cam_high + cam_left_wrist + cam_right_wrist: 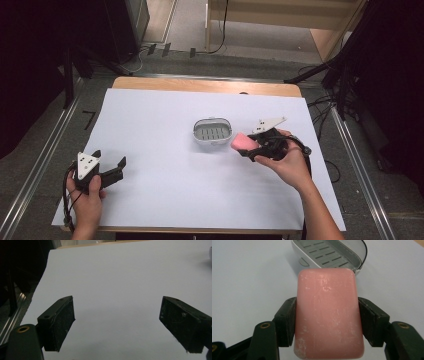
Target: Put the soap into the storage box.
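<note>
At the near left of the tabletop [150, 190], which is covered by a white sheet, the left claw [111, 167] sits low in a hand with its jaws spread wide and nothing between them; from its own camera there is just bare white sheet ahead. It looks idle for now.

Toward the middle, a little farther off, stands a small grey-and-white soap dish [213, 131] with a slotted floor, open and with nothing in it. Its far rim is cut off in the right claw's camera, so I cannot tell whether a lid belongs to it.

Just right of the dish, the right claw [248, 148] is closed on a pink bar of soap [243, 142], held off the sheet and close beside the dish's near-right edge. The pads [287, 322] press on the two long sides, about midway along the bar, which seems the sensible place: flat, parallel faces and the weight balanced.

I would expect the bar to be stiff and fairly light, but waxy and slick, so a loose squeeze could let it slide out, and a hard one could dent it. Its surface shows pale scuffs. The underside of the bar is hidden, and from above the hand covers much of the claw.
</note>
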`<state>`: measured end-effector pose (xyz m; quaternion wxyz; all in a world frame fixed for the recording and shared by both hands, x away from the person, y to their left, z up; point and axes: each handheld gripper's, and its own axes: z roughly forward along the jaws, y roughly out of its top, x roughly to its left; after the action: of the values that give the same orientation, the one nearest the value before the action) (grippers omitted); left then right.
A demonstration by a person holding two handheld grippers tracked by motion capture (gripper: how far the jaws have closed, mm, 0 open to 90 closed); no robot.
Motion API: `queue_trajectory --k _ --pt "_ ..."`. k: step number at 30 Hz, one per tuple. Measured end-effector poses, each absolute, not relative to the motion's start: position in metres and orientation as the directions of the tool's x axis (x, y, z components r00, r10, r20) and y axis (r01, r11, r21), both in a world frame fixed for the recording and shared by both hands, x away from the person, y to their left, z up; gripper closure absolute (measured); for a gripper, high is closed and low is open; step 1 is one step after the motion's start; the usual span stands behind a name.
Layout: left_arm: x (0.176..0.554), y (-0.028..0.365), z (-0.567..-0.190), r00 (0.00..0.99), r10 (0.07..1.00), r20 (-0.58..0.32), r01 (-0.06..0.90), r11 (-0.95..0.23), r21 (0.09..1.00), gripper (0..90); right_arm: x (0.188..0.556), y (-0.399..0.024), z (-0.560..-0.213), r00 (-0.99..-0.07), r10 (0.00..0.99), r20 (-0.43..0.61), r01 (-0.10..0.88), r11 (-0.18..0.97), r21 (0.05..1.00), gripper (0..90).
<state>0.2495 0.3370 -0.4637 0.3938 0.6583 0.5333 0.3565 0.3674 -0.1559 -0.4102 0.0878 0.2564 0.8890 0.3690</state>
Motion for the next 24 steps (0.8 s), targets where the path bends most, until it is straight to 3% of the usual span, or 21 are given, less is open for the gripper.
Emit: queue_trajectory --k 24 --pt "0.250 0.337 -0.464 0.178 0.983 0.050 0.422 -0.122 0.898 13.6 0.396 -0.135 -0.390 -0.943 0.334 0.004 0.230 0.641 0.732 38.7"
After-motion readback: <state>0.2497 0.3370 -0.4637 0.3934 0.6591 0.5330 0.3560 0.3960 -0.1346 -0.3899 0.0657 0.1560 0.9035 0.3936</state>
